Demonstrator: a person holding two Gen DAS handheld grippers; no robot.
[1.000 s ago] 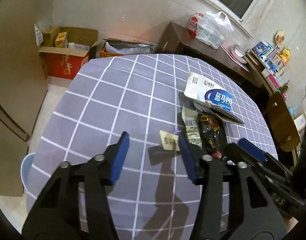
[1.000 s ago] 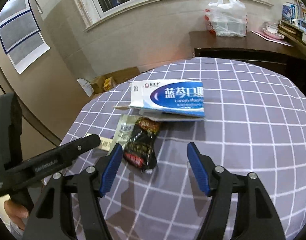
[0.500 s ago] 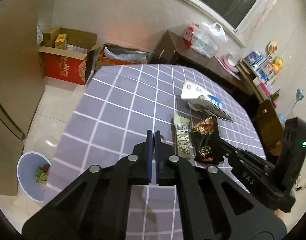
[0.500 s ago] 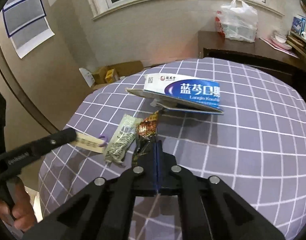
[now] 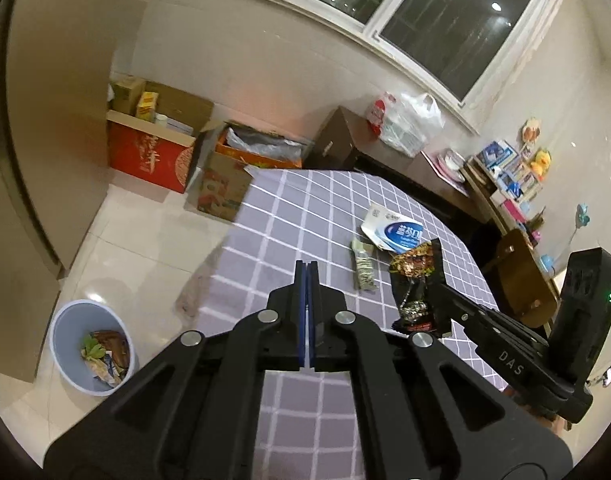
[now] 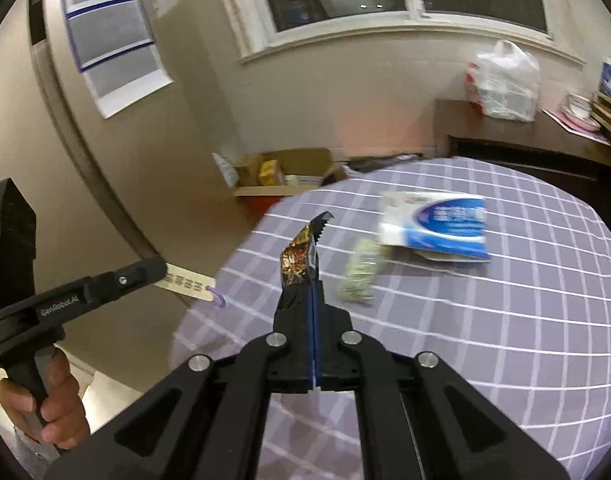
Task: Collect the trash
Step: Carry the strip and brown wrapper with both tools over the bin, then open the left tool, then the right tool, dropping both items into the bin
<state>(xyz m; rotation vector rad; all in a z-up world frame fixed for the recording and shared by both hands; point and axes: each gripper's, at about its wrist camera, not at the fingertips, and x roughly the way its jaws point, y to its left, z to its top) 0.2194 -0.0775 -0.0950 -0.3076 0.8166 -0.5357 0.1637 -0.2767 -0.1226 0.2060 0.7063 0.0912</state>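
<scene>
Two pieces of trash have just left the desk (image 5: 289, 216): the right gripper (image 6: 313, 280) clamps the dark snack wrapper (image 6: 299, 260), the left gripper (image 5: 306, 276) pinches a paper tag (image 6: 189, 282), both raised. Bin (image 5: 91, 346) next, far left.

hand-held gripper (image 5: 306, 280) | black frame | blue pads | silver screws | white lettering

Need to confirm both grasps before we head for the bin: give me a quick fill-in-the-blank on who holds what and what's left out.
The right tool holds the dark snack wrapper, jaws ____.
The left tool pinches a beige tag with a ____ loop.
The light blue bin stands on the ____.
On the checked table lie a blue-and-white box and a pale packet: ____ items.
Missing: shut; purple; floor; two.
</scene>
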